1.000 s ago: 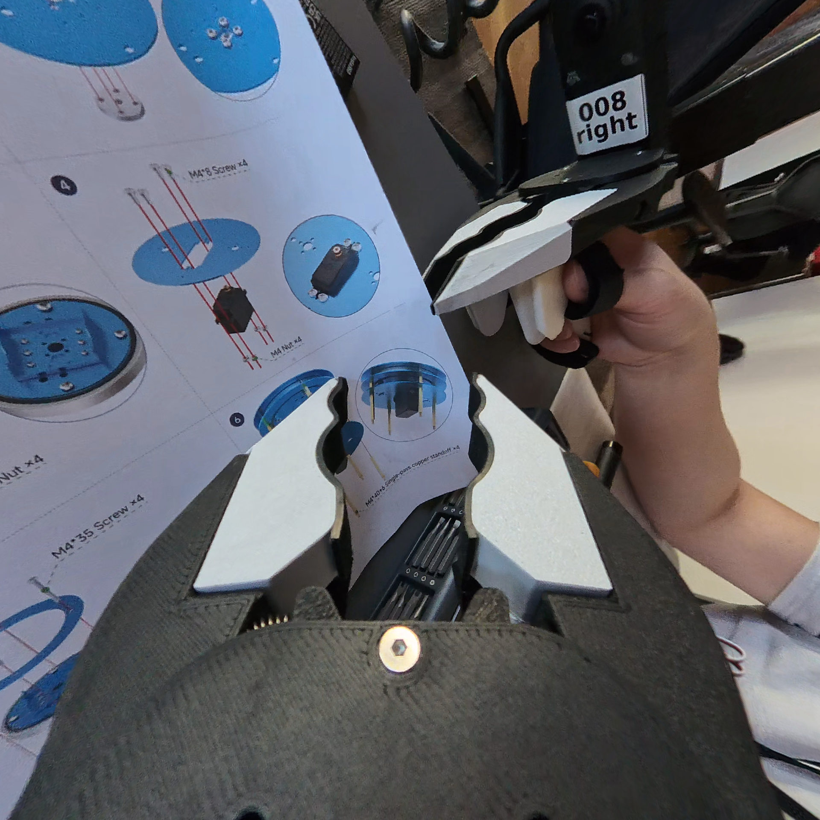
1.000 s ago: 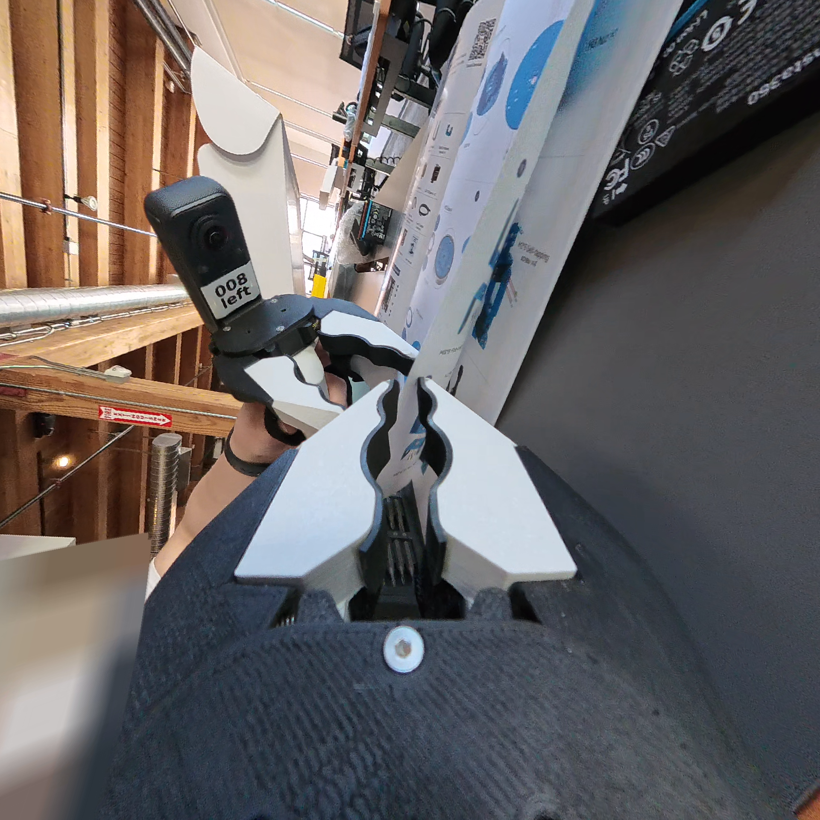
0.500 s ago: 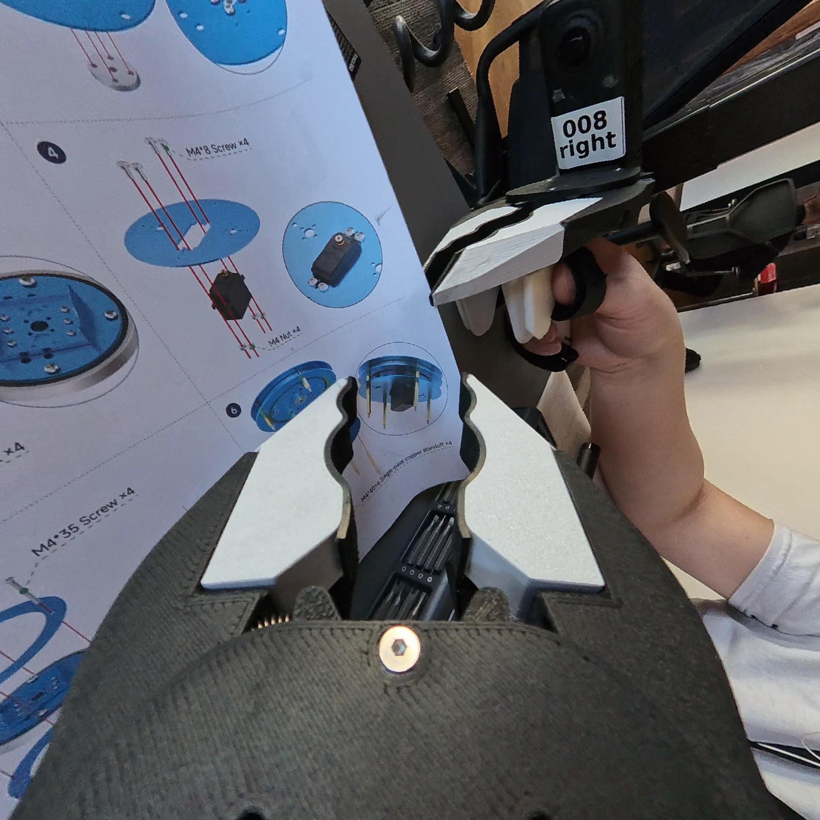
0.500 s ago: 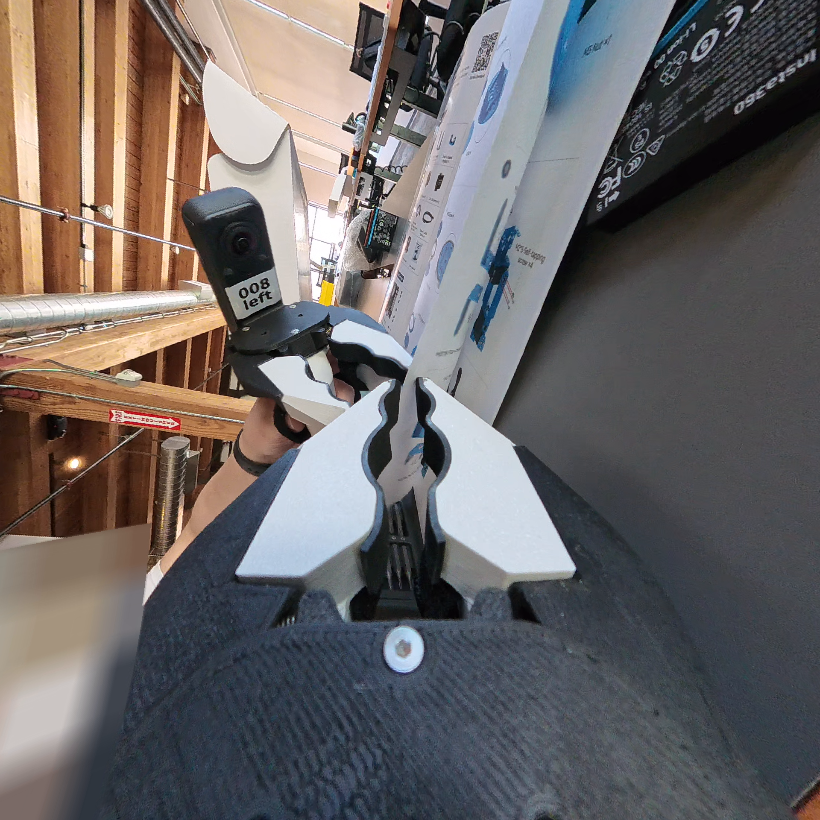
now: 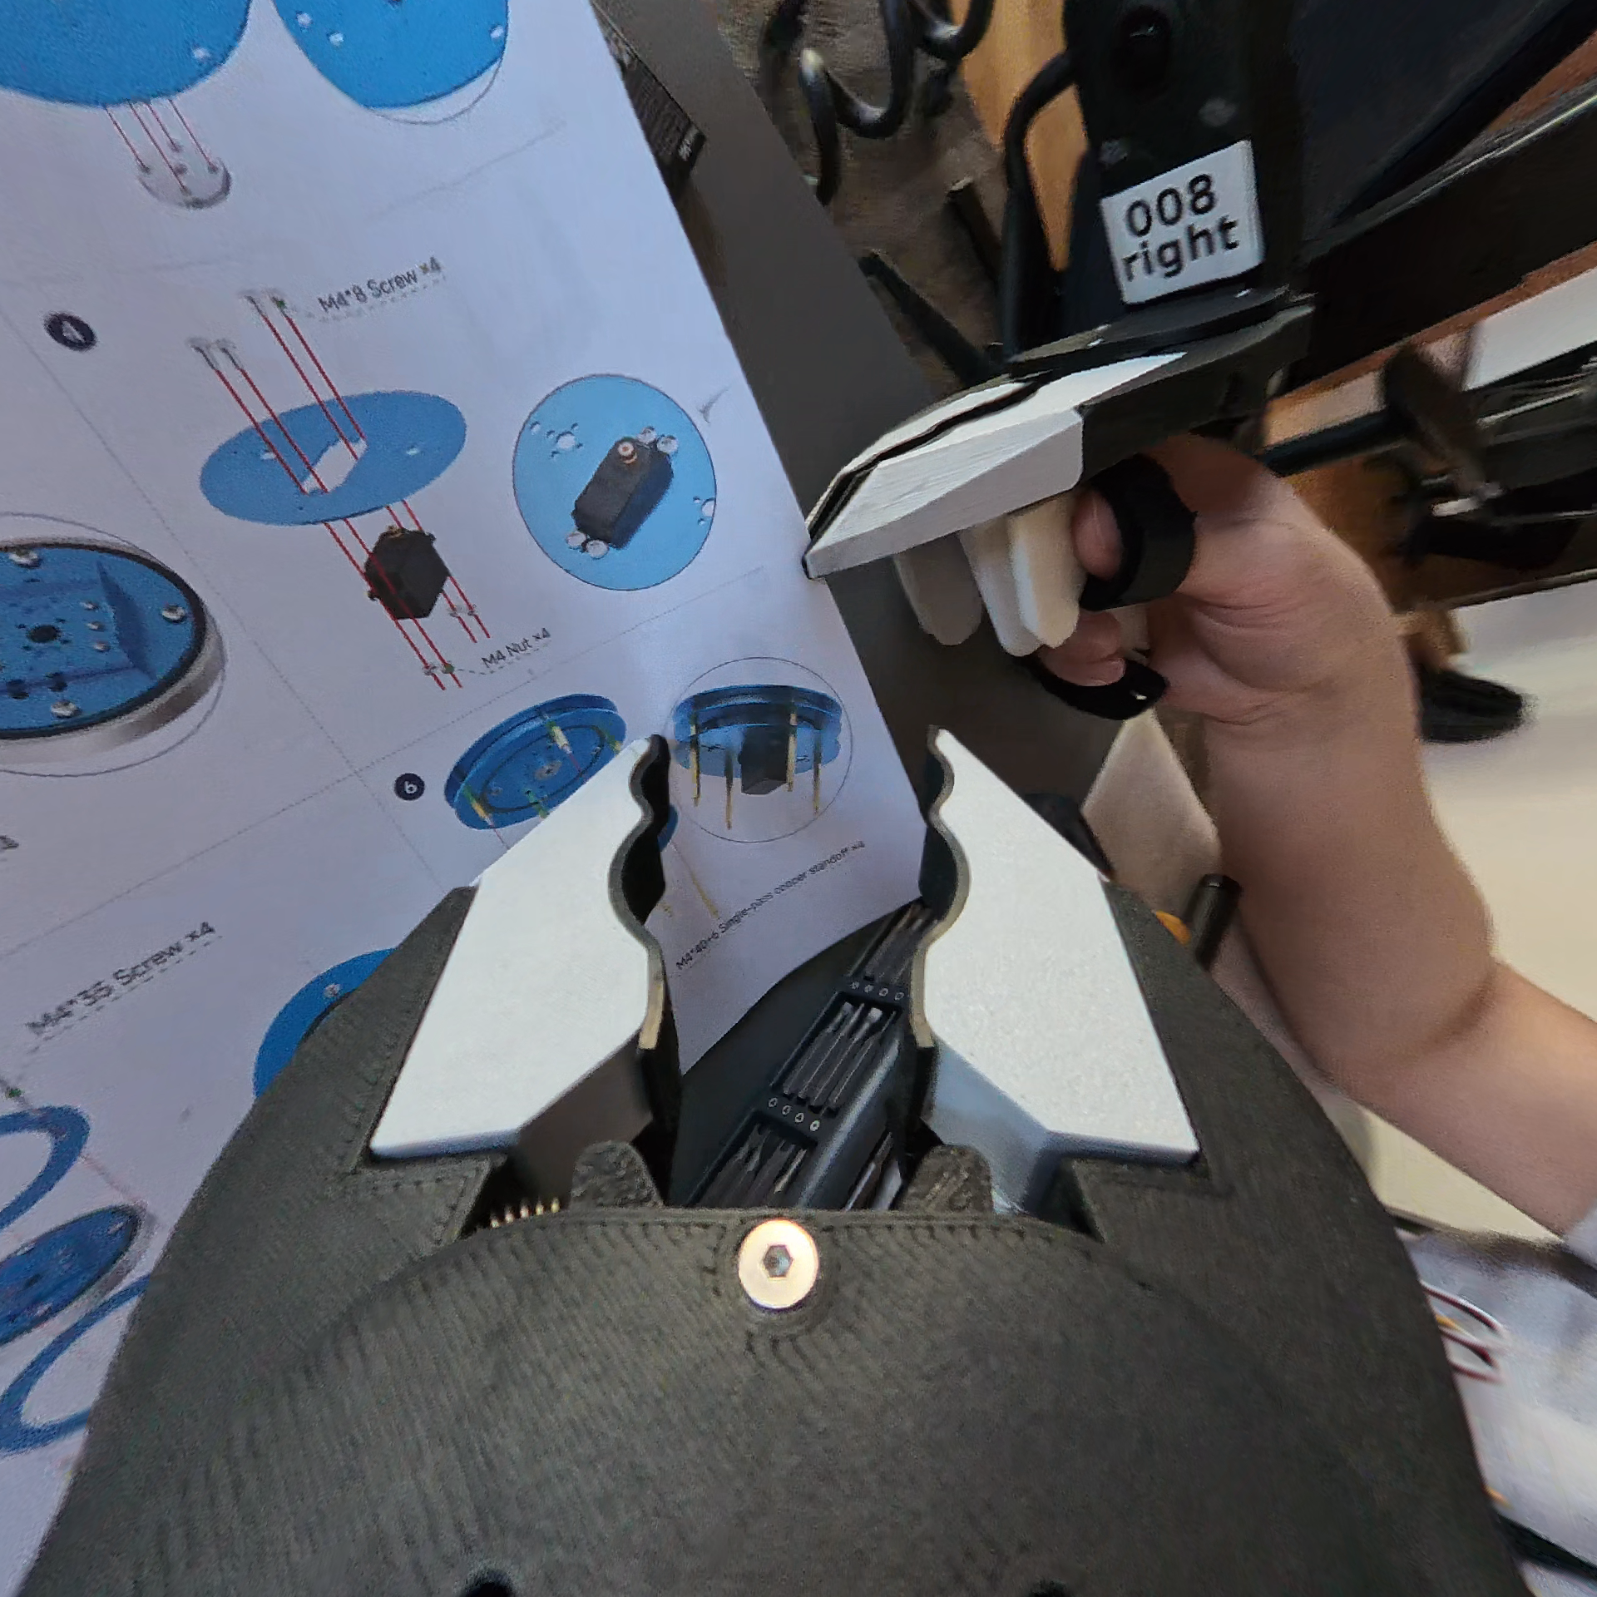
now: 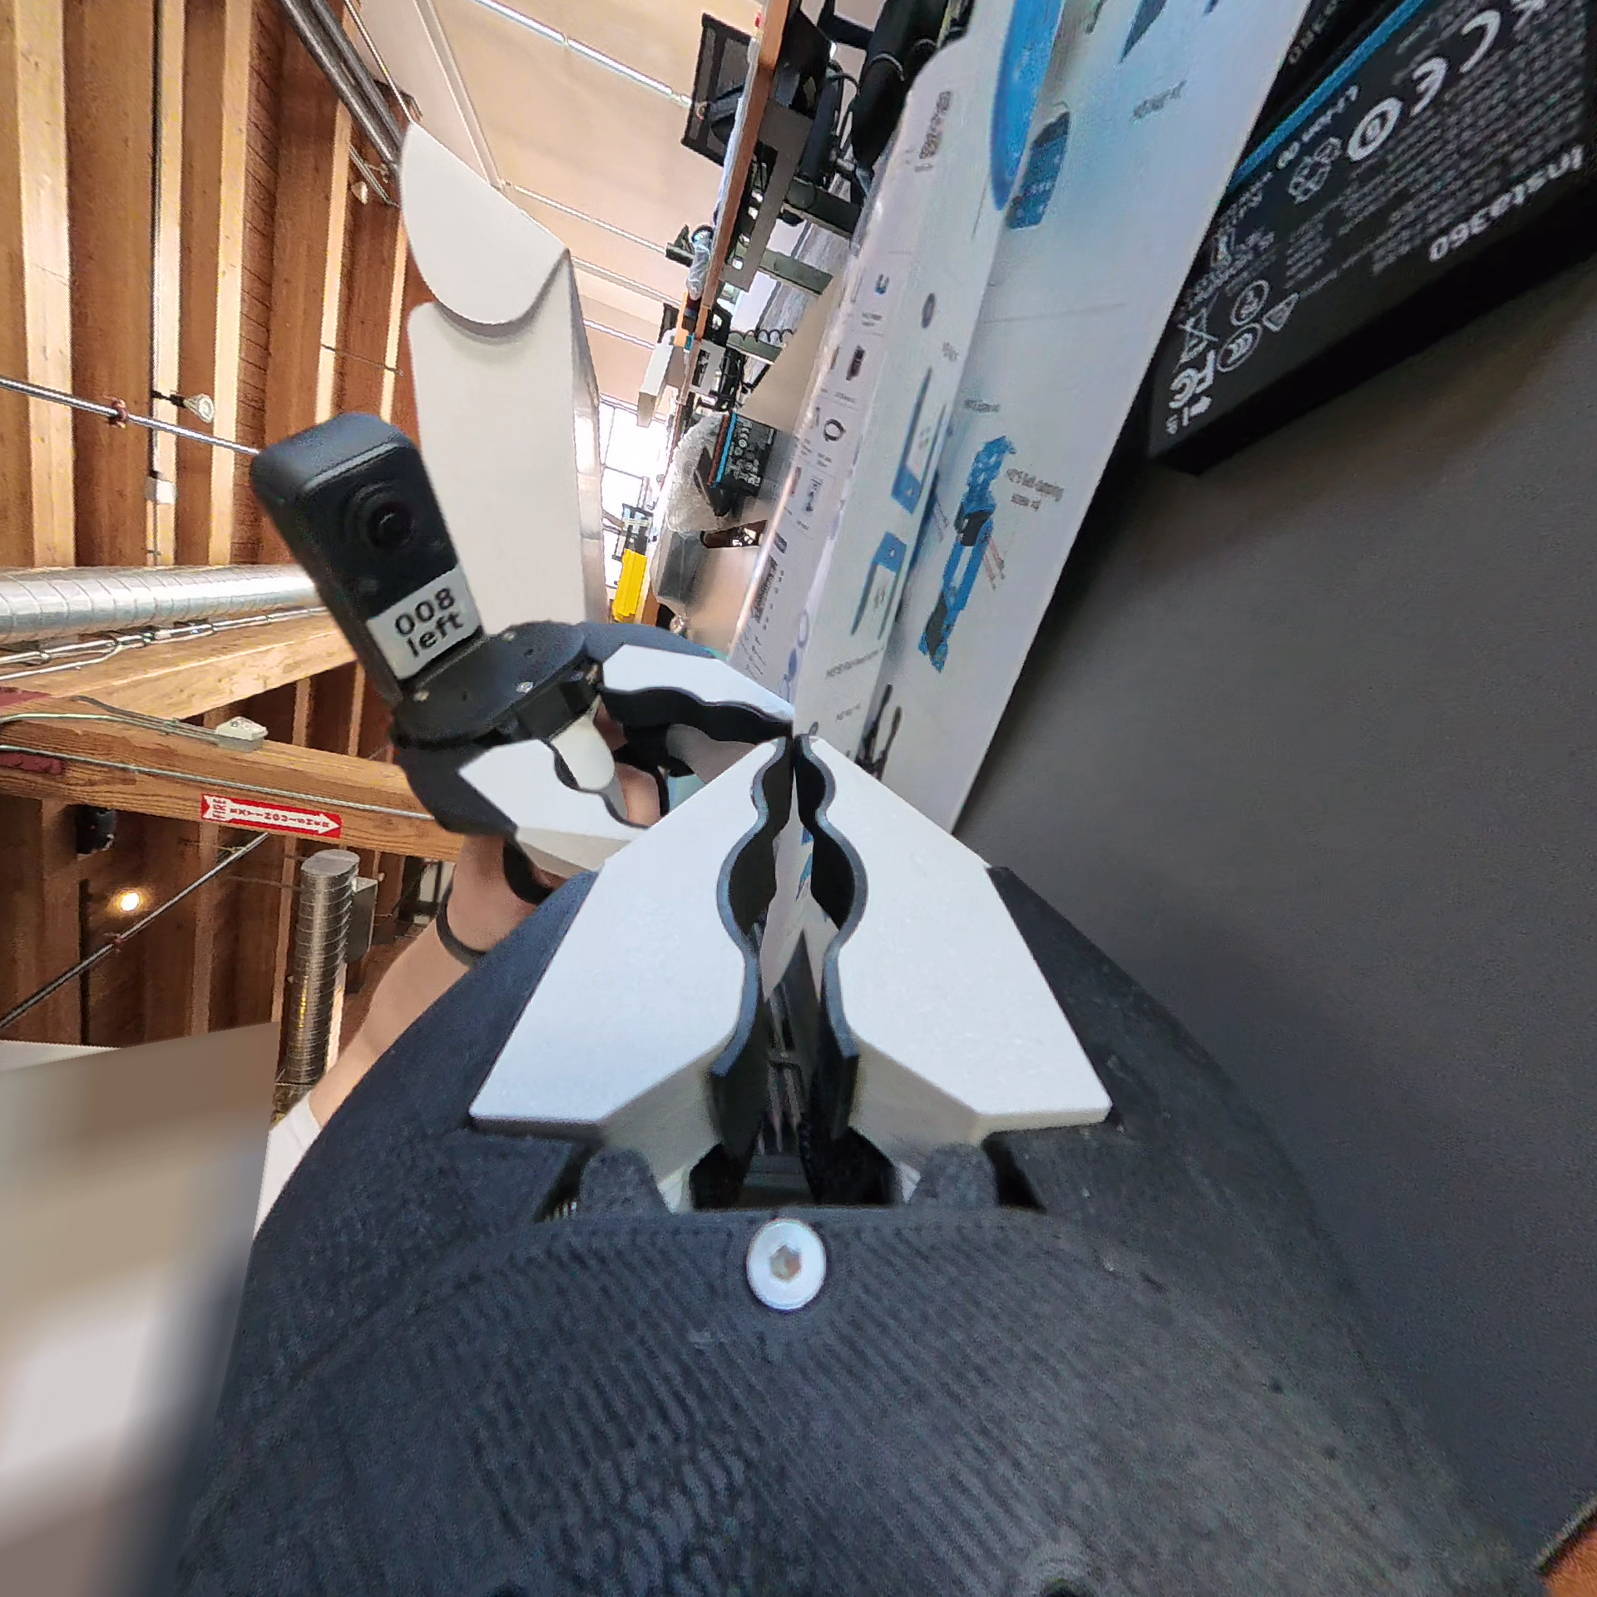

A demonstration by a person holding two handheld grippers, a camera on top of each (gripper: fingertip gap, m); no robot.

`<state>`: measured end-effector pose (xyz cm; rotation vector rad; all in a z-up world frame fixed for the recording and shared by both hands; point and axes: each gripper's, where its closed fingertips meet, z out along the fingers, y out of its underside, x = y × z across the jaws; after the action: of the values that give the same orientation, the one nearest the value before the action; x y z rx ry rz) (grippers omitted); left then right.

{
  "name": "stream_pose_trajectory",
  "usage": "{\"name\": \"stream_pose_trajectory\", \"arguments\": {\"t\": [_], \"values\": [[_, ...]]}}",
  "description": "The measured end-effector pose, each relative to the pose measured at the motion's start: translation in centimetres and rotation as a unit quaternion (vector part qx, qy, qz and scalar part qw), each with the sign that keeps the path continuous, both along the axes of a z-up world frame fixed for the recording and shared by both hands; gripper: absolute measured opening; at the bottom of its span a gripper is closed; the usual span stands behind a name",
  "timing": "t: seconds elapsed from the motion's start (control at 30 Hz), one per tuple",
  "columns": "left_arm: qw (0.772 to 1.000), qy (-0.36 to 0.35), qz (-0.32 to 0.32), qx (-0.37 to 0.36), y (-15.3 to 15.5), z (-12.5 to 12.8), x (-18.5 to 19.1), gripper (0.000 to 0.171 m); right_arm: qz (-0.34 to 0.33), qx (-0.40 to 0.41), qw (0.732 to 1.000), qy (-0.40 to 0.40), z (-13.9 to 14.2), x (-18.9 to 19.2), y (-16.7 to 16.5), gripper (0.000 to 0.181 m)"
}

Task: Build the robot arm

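A large white instruction sheet (image 5: 562,259) printed with blue part diagrams lies across the left of the left wrist view. It shows nearly edge-on in the right wrist view (image 6: 976,389). My right gripper (image 6: 792,741) is shut on the sheet's edge, its tips meeting on the paper. It also shows in the left wrist view (image 5: 812,553), held by a hand (image 5: 1253,622). My left gripper (image 5: 795,752) is open, with the sheet's lower corner in the gap between its fingers. It also shows in the right wrist view (image 6: 691,752), close beside my right gripper.
A dark grey table top (image 6: 1296,864) lies under the sheet. A black tray of screwdriver bits (image 5: 821,1072) sits below the sheet's corner. A black box with white print (image 6: 1383,216) lies beyond the sheet. Wooden beams and shelving stand behind. There is about 4 cm between the tips of the two grippers.
My right gripper's fingers have closed fully onto the sheet's edge. My left gripper has stayed open at the sheet's corner and shifted slightly.
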<state>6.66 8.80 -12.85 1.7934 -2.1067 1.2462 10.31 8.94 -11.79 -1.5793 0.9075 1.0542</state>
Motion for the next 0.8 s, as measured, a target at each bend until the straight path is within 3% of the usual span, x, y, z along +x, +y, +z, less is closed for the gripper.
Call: {"name": "stream_pose_trajectory", "arguments": {"t": [0.27,0.43,0.7,0.8], "values": [[0.983,-0.058,-0.001,0.174,-0.3,-0.2,0.1,0.072,-0.011,0.034,0.999,0.01,1.5,0.2,0.0,0.0],[0.981,-0.094,-0.028,0.169,-2.0,1.0,-1.2,0.078,-0.024,0.072,0.997,0.026,2.7,0.9,-0.6,0.0],[0.973,-0.15,-0.071,0.161,-1.2,2.5,-3.1,0.08,-0.047,0.109,0.991,0.054,3.4,2.1,-1.6,0.0],[0.955,-0.18,-0.104,0.211,-0.3,2.2,-3.8,0.08,-0.053,0.125,0.988,0.069,3.6,2.5,-1.9,0.0]]}}
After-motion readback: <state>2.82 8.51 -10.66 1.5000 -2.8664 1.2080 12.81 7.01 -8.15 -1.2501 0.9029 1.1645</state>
